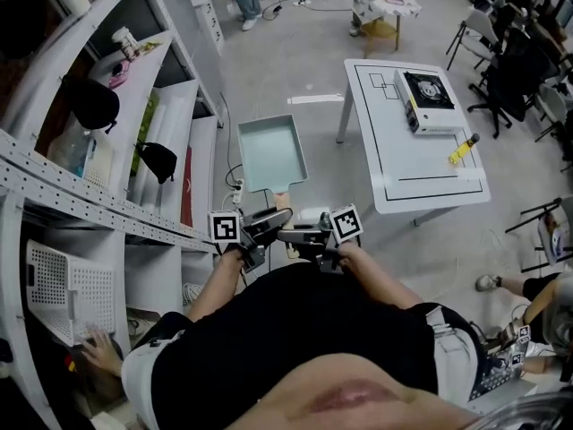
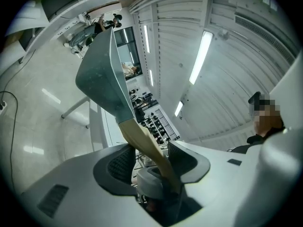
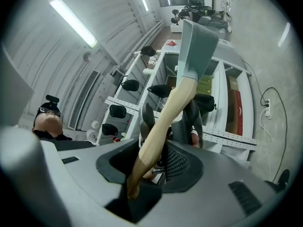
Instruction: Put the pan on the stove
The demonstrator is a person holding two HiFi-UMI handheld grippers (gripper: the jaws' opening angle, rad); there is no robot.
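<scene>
In the head view a rectangular teal pan (image 1: 271, 153) hangs in the air above the floor, its pale wooden handle (image 1: 280, 195) pointing back at me. Both grippers meet at the handle's end: left gripper (image 1: 266, 225) and right gripper (image 1: 291, 234). The left gripper view has the handle (image 2: 142, 141) running between the jaws of the left gripper (image 2: 149, 157), which are shut on it, with the pan (image 2: 102, 74) tilted above. In the right gripper view the handle (image 3: 165, 117) lies between the jaws of the right gripper (image 3: 151, 162), which stand open round it. A black portable stove (image 1: 428, 97) sits on the white table (image 1: 430, 182), to the pan's right.
A yellow tool (image 1: 461, 150) lies on the table beside the stove. White shelving (image 1: 170, 141) with bags and a perforated basket (image 1: 63, 289) lines the left side. A power strip and cable (image 1: 236, 186) lie on the floor by the shelves. Chairs and a person's foot (image 1: 488, 283) are at the right.
</scene>
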